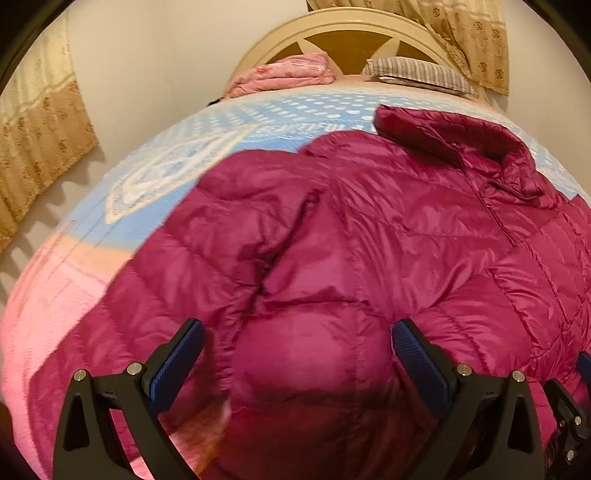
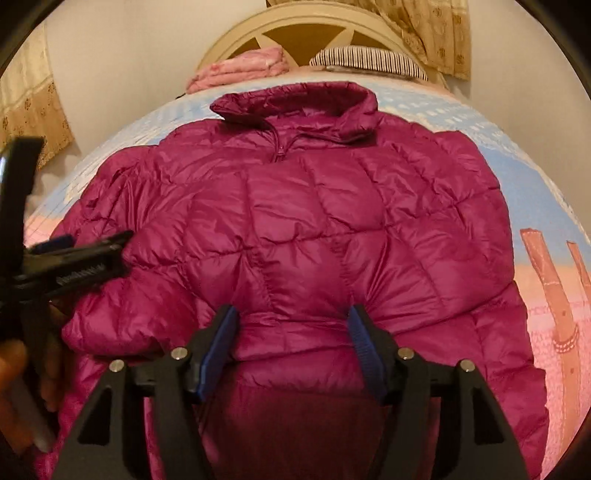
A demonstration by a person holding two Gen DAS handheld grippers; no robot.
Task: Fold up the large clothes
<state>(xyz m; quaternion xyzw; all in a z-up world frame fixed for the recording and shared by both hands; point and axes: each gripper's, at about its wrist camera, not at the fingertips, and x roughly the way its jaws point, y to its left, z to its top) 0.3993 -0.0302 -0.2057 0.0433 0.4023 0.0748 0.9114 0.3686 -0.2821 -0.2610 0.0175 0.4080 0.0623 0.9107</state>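
**Here, a magenta puffer jacket lies spread on the bed with both grippers over its hem**

Plainly, the magenta quilted jacket lies front-up on a bedspread printed in pale blue and pink, its collar toward the cream headboard and its zip closed up to the neck. One sleeve is folded in across the body on the picture-left side in the right wrist view.

The right gripper hangs over the lower middle of the jacket. Its blue pads stand apart with a puff of quilted fabric bulging up between them; the pads sit close beside that fabric, but whether they press on it cannot be told.

The left gripper stands with its jaws spread wide over the sleeve side of the jacket. Nothing is pinched; the shiny fabric lies beneath the gap, and the blue pad on the picture-left finger is clear of it. In the right wrist view this same gripper shows blurred at the left edge, with a hand below it.

Against the headboard sit a folded pink blanket and a striped pillow. Patterned beige curtains hang behind the bed
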